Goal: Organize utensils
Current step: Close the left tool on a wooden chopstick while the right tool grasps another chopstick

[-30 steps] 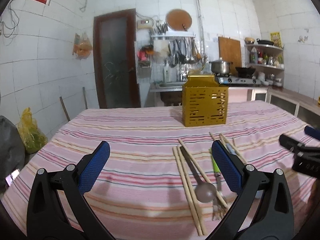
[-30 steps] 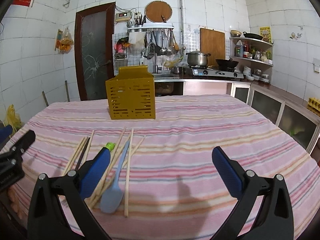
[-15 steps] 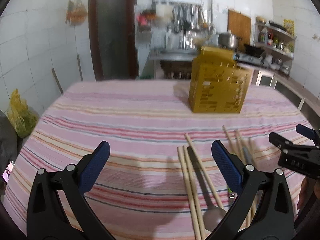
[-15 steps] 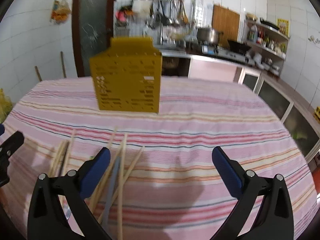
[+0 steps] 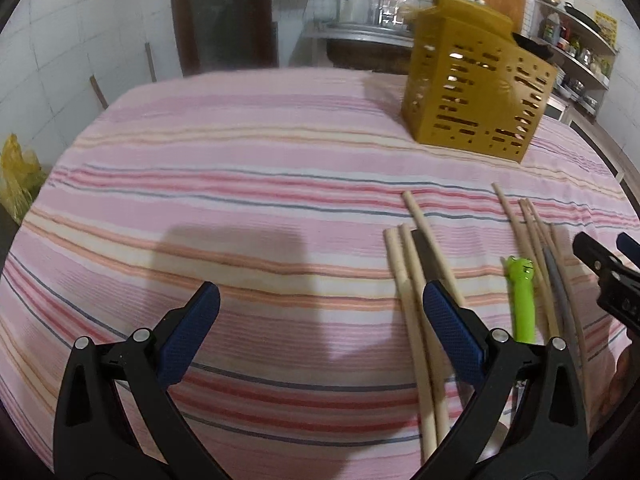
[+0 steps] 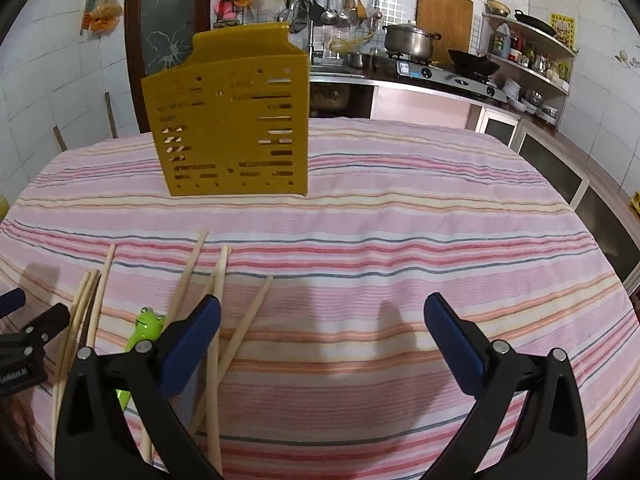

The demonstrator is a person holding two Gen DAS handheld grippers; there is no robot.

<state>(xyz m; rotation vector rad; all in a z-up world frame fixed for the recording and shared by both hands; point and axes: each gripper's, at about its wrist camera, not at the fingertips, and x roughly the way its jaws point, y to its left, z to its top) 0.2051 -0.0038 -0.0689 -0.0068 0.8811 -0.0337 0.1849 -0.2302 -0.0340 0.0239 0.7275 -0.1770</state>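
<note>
Stove [image 6: 436, 70] only in right view; left gripper [image 5: 320, 304] and right gripper [image 6: 322, 316] spread, empty; striped cloth [image 6: 400, 240] bare rightward.

Home kitchen: stove [image 6: 440, 74], pot [image 6: 410, 38], probably hanging ladles [image 6: 330, 4].

no legible text, yellow wall poster [image 6: 562, 26] characters unreadable
</note>
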